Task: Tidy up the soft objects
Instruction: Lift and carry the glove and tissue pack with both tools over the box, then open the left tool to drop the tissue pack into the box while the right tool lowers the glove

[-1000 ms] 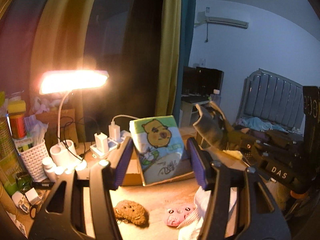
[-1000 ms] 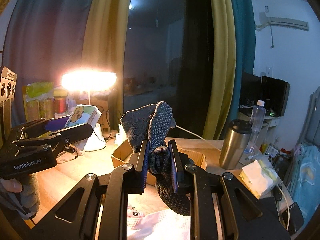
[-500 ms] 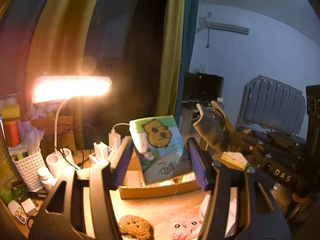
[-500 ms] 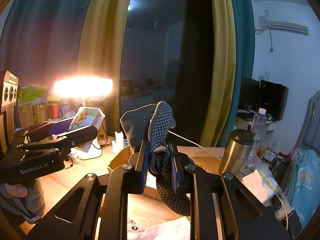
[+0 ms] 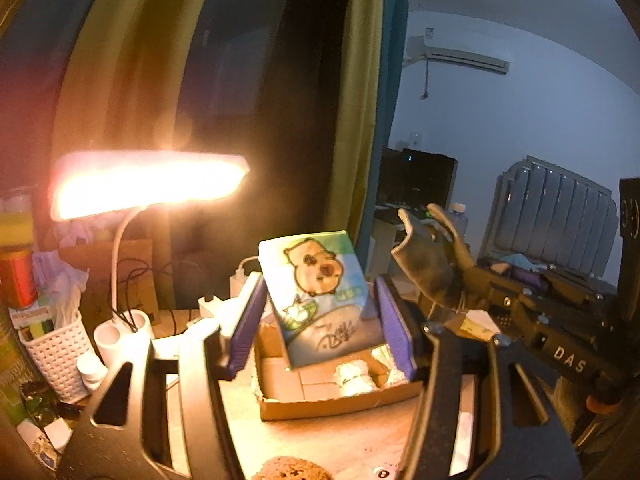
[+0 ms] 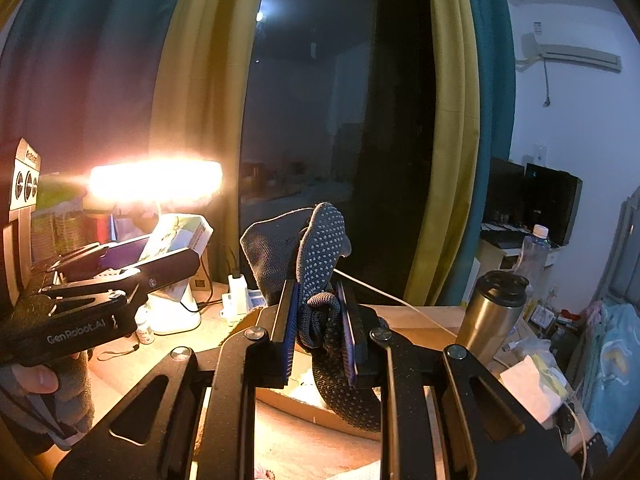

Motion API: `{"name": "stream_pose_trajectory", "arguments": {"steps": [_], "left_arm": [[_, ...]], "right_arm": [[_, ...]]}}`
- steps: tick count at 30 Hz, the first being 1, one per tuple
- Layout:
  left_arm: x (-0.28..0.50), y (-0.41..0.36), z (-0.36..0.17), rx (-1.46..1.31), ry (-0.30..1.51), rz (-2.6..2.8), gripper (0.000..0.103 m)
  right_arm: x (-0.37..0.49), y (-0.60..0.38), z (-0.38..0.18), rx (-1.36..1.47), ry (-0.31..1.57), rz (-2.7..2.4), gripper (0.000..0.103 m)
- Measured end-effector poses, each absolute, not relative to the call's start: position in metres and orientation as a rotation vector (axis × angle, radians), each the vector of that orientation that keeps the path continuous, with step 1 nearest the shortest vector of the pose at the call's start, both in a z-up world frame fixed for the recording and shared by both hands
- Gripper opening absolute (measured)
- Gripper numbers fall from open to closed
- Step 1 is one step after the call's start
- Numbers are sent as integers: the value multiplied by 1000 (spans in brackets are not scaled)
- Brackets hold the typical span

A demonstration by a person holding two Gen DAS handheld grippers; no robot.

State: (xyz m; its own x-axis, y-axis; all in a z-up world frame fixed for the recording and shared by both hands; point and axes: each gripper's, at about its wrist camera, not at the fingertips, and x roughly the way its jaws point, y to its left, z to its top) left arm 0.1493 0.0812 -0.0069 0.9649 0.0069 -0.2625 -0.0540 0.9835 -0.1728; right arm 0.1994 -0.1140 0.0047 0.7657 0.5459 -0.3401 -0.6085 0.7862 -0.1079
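Above the cardboard box (image 5: 340, 396), the left gripper (image 5: 320, 320) pinches a cartoon tissue pack (image 5: 320, 300) directly over its opening, nearer than the right gripper (image 6: 320, 320) clamping a dotted grey glove (image 6: 316, 264) over its near edge

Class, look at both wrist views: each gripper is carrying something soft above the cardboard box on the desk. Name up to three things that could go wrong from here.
1. The left gripper holds the tissue pack tilted; it might slip and miss the cardboard box.
2. The grey dotted glove in the right gripper dangles loosely and may drape over the box's rim.
3. The two grippers are close together and could bump; the lit desk lamp stands nearby.
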Motion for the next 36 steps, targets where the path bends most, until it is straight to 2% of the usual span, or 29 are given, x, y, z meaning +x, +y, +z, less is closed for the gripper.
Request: {"name": "stream_pose_trajectory", "arguments": {"steps": [33, 34, 35, 36], "left_arm": [[247, 93, -87, -173, 519, 39, 58], [249, 94, -89, -175, 532, 41, 63], [251, 94, -91, -175, 542, 40, 72], [253, 95, -93, -178, 557, 42, 74]], "right_arm": [[280, -89, -49, -134, 426, 666, 21], [282, -89, -50, -134, 430, 666, 21], [283, -88, -52, -134, 435, 665, 21], [285, -88, -53, -134, 439, 665, 21]]}}
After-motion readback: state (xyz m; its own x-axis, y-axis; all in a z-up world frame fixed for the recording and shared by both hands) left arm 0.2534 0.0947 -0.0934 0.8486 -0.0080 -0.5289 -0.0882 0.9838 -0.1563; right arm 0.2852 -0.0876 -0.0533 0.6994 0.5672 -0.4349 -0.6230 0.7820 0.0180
